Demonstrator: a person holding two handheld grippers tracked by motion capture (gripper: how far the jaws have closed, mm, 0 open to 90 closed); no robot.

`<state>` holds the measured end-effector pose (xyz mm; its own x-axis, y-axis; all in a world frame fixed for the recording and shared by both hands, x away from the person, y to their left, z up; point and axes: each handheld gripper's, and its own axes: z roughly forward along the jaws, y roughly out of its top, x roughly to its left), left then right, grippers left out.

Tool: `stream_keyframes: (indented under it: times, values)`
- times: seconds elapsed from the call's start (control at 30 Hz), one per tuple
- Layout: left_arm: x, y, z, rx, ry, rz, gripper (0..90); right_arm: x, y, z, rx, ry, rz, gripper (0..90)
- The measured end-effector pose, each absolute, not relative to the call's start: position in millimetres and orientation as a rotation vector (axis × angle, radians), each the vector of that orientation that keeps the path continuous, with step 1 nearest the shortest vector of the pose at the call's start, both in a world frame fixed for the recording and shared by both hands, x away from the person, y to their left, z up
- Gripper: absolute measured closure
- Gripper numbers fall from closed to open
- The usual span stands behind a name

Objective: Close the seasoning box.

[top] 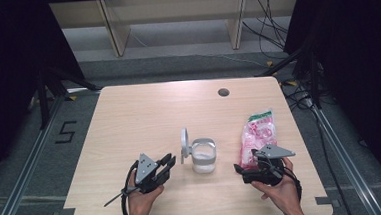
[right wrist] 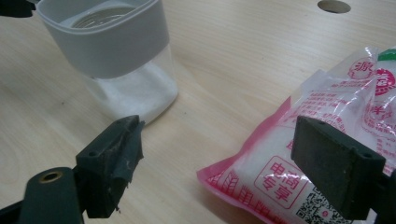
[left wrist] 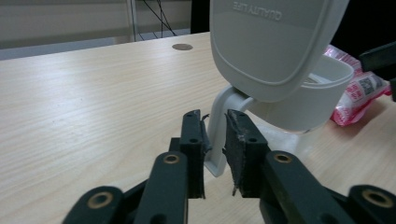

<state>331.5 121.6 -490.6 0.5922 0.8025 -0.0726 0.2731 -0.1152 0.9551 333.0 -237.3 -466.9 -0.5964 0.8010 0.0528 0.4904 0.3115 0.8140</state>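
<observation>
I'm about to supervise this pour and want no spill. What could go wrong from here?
1. The left gripper pinches only the thin lid hinge arm of the container; a tug could tip it and spill the white powder.
2. The raised lid may swing shut.
3. The right gripper is open at the pink bag; a partial grip could let it slip.

Each black tool [top: 168, 162] [top: 246, 160] carries a grey three-cornered plate, brass-ringed screw holes and worn pads.

pink bag [right wrist: 327, 154] cut off, lid [left wrist: 271, 42] cropped
</observation>
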Motion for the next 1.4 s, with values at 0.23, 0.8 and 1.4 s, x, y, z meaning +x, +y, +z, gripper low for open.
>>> stream_keyframes:
  times: [0.23,0.8,1.4]
  values:
    - [337.4,120.9,-489.1,1.665,0.913,0.570,85.8,326.1,-235.6,-469.6,1.168,2.221,1.177,19.7]
    - [339.4,107.2,-457.3,1.708,0.796,0.616,89.3,321.7,-240.4,-471.7,1.140,2.245,1.182,22.0]
    - [343.3,99.4,-446.3,1.712,0.757,0.605,89.3,314.3,-242.3,-473.0,1.161,2.240,1.182,23.2]
